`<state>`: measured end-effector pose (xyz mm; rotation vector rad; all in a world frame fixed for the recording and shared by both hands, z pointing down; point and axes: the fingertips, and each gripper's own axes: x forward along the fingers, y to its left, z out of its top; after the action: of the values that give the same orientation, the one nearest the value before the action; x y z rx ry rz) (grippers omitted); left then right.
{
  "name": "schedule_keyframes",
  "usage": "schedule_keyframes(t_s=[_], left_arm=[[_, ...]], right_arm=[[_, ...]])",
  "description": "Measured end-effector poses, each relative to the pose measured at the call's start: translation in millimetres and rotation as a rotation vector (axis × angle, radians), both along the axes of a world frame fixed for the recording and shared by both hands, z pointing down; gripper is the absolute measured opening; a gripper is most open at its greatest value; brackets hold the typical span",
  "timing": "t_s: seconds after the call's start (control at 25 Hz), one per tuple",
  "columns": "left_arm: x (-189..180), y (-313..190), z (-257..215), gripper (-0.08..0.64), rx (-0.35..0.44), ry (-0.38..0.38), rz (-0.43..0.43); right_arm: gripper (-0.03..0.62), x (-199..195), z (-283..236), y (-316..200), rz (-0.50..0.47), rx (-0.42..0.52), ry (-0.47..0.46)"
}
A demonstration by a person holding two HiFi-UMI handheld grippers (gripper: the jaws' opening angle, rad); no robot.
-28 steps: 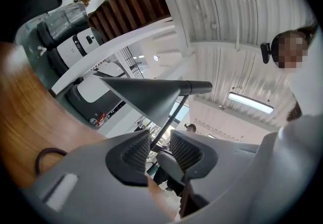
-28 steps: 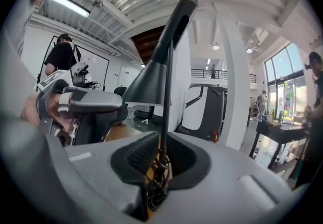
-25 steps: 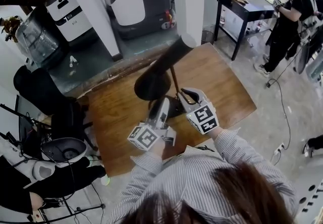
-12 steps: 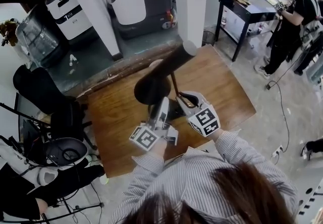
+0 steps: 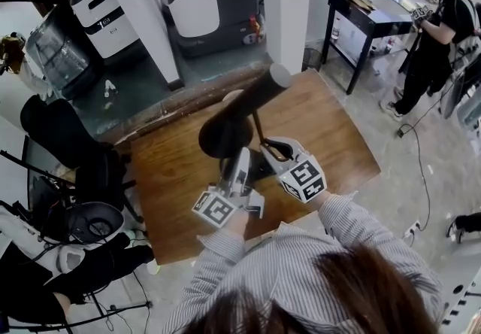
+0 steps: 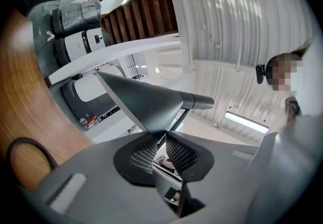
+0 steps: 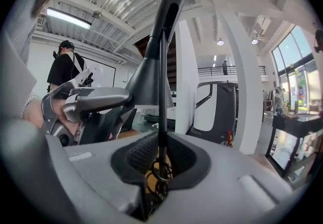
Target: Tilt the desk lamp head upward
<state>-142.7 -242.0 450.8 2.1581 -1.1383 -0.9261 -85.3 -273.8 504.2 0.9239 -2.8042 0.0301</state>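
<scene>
The black cone-shaped lamp head [image 6: 146, 102] looks like smooth, matt metal, as does its thin black stem [image 7: 162, 66]. The brown wooden surface [image 5: 331, 137] shows grain and a soft sheen. The right gripper's [image 7: 161, 155] black fingers [image 7: 140, 156] are ribbed and matt.

Head view looks down; gripper views look up at lamp [image 5: 244, 103].

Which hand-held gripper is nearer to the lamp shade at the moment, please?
Left. The left hand-held gripper has its jaws closing around the rim of the lamp shade. The right hand-held gripper grips the thin stem, apart from the shade.
</scene>
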Motion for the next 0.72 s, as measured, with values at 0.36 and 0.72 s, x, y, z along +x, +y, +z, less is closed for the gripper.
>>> schedule_keyframes(t_s=[0.36, 0.72], left_arm=[[1, -1, -1, 0.048, 0.012, -0.014, 0.01], [-12, -1, -8, 0.048, 0.021, -0.107, 0.005]], right_arm=[[0.038, 1, 0, -1, 0.01, 0.016, 0.021], [0.038, 3, -1, 1, 0.001, 0.012, 0.002]])
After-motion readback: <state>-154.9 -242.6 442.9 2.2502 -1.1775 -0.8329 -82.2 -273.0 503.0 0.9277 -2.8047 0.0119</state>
